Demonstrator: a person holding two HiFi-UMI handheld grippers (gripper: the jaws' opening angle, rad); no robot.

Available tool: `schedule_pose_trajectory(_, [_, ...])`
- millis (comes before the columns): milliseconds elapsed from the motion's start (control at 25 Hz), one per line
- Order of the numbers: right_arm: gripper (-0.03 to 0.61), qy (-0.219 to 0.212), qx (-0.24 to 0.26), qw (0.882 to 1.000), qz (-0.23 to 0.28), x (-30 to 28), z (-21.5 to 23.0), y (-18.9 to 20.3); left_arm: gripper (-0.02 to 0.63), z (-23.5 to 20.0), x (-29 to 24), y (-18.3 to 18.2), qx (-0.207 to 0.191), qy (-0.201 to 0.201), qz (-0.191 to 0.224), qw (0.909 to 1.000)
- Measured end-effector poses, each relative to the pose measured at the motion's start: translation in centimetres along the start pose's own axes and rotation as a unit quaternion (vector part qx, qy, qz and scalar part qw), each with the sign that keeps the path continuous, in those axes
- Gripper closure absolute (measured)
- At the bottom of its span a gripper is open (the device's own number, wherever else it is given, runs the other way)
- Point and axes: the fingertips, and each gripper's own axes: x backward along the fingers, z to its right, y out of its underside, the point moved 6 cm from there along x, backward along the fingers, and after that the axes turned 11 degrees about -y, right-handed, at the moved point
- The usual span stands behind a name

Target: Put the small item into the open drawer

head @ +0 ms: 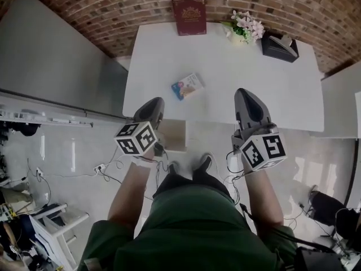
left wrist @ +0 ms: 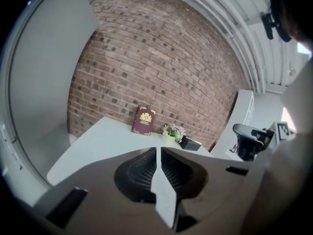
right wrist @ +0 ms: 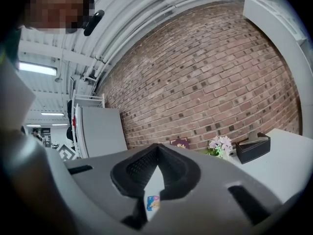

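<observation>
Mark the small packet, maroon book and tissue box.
small packet (head: 187, 86), head view, its printed face
maroon book (head: 189, 16), head view, cover centre
black tissue box (head: 279, 46), head view, its top

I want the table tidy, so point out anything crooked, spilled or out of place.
Only the small packet stands out. It lies alone near the table's front edge, turned askew, while the book, flowers and black box sit along the wall. The drawer below that edge is pulled out. Nothing looks spilled or damaged.
</observation>
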Motion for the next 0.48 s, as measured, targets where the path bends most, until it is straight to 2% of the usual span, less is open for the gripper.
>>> schedule_pose_trajectory(160, [0.575,0.015,-0.01,1.0,-0.008,0.6,0.7,0.6,0.572,-1.1,-3.1,2.8,0.01,-0.002,-0.061,0.9981])
schedule_pose_trajectory(240, [0.575,0.027,-0.011,1.0,-0.009,1.1,1.0,1.0,0.526,-1.7,-5.0,4.6,0.049,0.02,-0.097,0.9939])
schedule_pose_trajectory(320, [0.575,0.044,-0.014,0.999,-0.009,1.6,1.2,1.3,0.526,-2.4,-6.7,6.4,0.091,0.041,-0.132,0.9862])
schedule_pose_trajectory(480, [0.575,0.078,-0.013,0.997,-0.009,2.6,1.0,1.5,0.539,-3.8,-9.1,8.2,0.108,0.046,-0.175,0.9775])
